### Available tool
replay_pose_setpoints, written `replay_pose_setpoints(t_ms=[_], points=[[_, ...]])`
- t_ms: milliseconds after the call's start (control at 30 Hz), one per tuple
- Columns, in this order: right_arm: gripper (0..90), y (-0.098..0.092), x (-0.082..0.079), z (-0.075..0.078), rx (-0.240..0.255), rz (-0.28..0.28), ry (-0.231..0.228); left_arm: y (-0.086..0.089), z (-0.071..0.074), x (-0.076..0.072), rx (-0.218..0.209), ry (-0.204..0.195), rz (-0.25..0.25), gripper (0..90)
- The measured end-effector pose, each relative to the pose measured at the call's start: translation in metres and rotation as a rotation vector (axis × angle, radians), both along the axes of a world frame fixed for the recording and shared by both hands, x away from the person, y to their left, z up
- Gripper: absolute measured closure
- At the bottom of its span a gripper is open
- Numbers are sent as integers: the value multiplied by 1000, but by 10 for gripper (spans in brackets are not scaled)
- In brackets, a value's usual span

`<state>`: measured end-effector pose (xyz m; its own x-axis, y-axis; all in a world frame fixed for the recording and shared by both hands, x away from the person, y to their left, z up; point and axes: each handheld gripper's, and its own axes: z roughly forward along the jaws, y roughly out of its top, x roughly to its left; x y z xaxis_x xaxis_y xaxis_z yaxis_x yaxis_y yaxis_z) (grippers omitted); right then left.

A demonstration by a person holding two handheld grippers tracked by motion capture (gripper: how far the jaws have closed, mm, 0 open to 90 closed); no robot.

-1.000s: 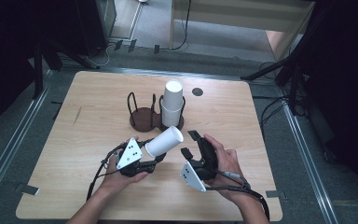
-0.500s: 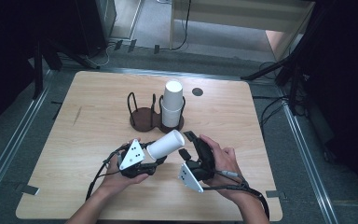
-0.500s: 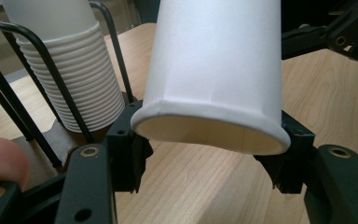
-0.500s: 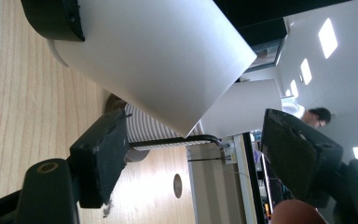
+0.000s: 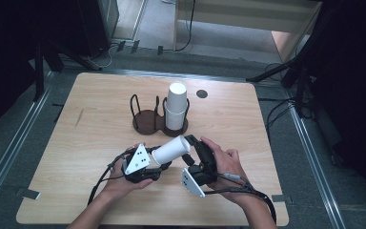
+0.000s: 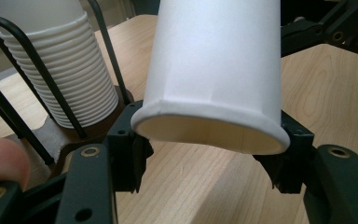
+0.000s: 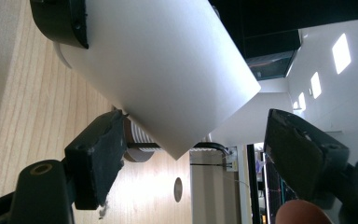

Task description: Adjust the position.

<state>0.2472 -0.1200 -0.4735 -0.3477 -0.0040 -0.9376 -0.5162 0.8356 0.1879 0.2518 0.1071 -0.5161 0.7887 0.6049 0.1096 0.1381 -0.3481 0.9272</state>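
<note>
Near the tabletop's front edge, the left gripper clamps a cup at its rim; the right gripper, jaws just opening, stands released around its base.

Left gripper is lying level, its jaws clamping at mid-width. Right gripper is facing it, its jaws having just been opening, one pad touching, the other clear.
</note>
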Motion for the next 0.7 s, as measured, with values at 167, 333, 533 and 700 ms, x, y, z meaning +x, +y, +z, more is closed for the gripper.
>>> replay_pose_setpoints(t_ms=[167,333,533,700], points=[[209,2,0,0,-33,15,3,0,0,0,8,4,-2,404],[203,5,1,0,-62,34,4,-1,0,1,14,8,-5,405],[189,8,1,-2,-91,39,23,-3,-1,1,30,11,-11,405],[176,12,2,-2,-122,53,24,-4,-1,2,37,13,-13,407]])
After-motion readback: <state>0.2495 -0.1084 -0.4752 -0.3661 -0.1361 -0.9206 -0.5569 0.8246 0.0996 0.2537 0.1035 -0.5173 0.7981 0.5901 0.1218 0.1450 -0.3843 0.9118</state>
